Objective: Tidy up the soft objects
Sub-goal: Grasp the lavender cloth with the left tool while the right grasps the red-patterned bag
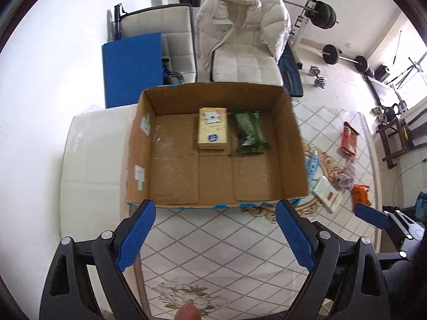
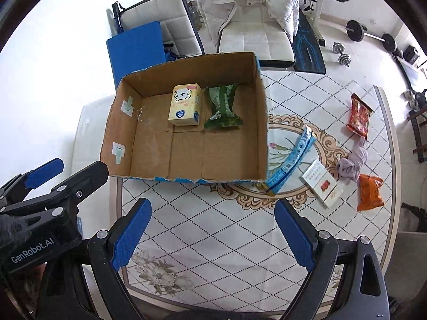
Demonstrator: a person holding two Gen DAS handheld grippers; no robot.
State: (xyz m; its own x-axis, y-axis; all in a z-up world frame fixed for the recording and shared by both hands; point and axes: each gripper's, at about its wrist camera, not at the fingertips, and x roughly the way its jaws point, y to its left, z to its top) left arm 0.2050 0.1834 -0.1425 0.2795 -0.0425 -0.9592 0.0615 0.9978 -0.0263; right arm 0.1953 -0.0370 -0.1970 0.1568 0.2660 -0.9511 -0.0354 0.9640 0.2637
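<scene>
An open cardboard box (image 1: 291, 138) (image 2: 263, 122) stands on the patterned table. Inside lie a yellow tissue pack (image 1: 213, 128) (image 2: 184, 108) and a green snack bag (image 1: 249, 133) (image 2: 222, 108). Right of the box lie a blue packet (image 2: 292, 157), a white and red carton (image 2: 321, 182), a lilac cloth (image 2: 352, 164), an orange bag (image 2: 369, 192) and a red bag (image 2: 359, 118). My left gripper (image 1: 214, 237) is open and empty in front of the box. My right gripper (image 2: 212, 237) is open and empty above the table's front.
A white chair with a puffy coat (image 1: 242, 34) stands behind the table. A blue board (image 1: 132, 66) leans at the back left. Weights and a barbell rack (image 1: 320, 13) fill the floor at the back right.
</scene>
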